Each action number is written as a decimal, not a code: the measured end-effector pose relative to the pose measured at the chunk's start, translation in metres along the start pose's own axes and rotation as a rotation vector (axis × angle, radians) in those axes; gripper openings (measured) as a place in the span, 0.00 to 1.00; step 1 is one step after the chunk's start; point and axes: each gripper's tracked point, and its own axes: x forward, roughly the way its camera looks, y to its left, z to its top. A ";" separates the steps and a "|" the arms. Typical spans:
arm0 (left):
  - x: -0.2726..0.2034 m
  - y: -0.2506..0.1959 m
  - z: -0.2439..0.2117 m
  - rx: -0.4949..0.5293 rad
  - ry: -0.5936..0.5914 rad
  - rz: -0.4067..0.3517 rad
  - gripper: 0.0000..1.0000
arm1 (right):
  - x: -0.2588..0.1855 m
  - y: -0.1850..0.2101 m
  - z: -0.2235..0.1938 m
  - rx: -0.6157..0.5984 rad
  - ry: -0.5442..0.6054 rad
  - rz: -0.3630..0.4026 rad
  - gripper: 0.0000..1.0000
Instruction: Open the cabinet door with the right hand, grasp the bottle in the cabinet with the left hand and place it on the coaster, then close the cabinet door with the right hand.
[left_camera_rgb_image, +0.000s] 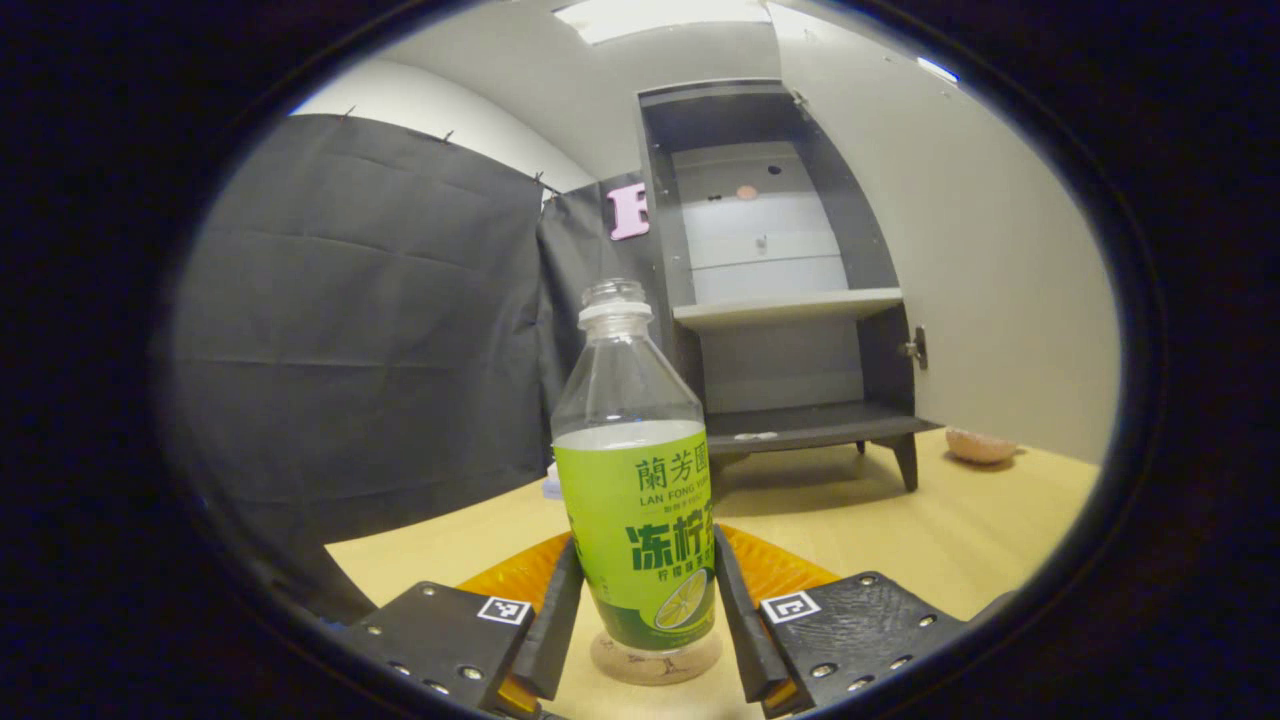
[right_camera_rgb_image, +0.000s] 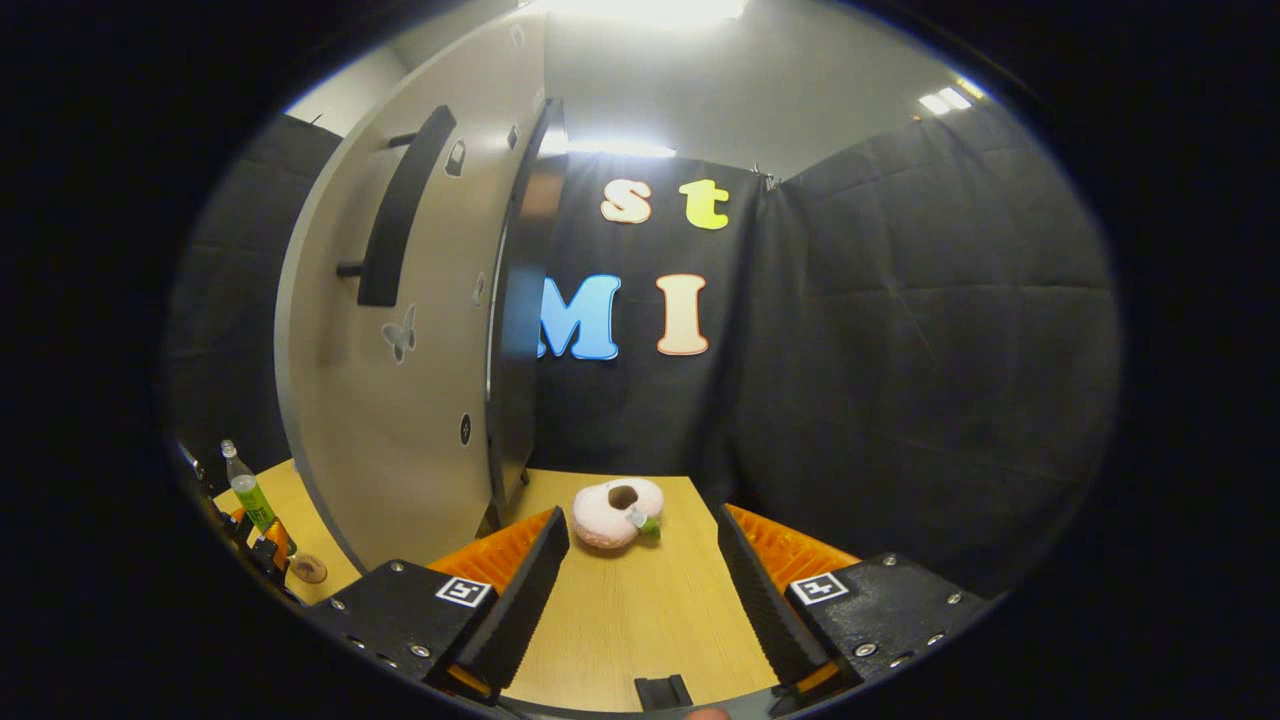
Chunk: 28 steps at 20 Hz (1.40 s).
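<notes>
The cabinet (left_camera_rgb_image: 790, 300) stands with its door (left_camera_rgb_image: 960, 260) swung wide, so the first step looks done, and the shelves inside show no bottle. The bottle (left_camera_rgb_image: 640, 480) is out on the table (left_camera_rgb_image: 950, 540), upright, its base sitting on a small round coaster (left_camera_rgb_image: 655, 660) in the left gripper view. The left gripper (left_camera_rgb_image: 648, 625) frames it, a finger on each side of the green label; the fingers run right along the label's edges, though whether they press or have just let go cannot be told from here (the gap on each side is too fine to judge). So the placing step reads as done or in its last beat: the bottle is on the coaster and only the release and pull-back remain for the left hand. Over to the right gripper view: the right gripper (right_camera_rgb_image: 640, 580) hangs over bare tabletop with its fingers spread wide and nothing between them. Ahead of it lies a pink ring-shaped toy (right_camera_rgb_image: 617, 512), apart from both fingers and no part of the job. To its left rises the outer face of the open door (right_camera_rgb_image: 400, 330) with its long dark handle (right_camera_rgb_image: 400, 200) high up, and at the far left edge the bottle (right_camera_rgb_image: 248, 495) shows small, beside the other gripper. What is left, then, is the closing: the right hand has to get to that door and swing it shut.
</notes>
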 end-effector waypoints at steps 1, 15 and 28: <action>0.000 0.005 -0.009 -0.004 -0.002 0.004 0.68 | 0.002 0.007 -0.012 -0.016 0.031 0.014 0.93; -0.003 0.008 -0.054 -0.009 -0.004 0.024 0.71 | -0.001 0.063 -0.029 -0.134 0.097 0.175 0.95; -0.027 0.020 -0.039 -0.039 -0.025 0.052 0.72 | -0.011 0.079 -0.043 -0.130 0.146 0.223 0.95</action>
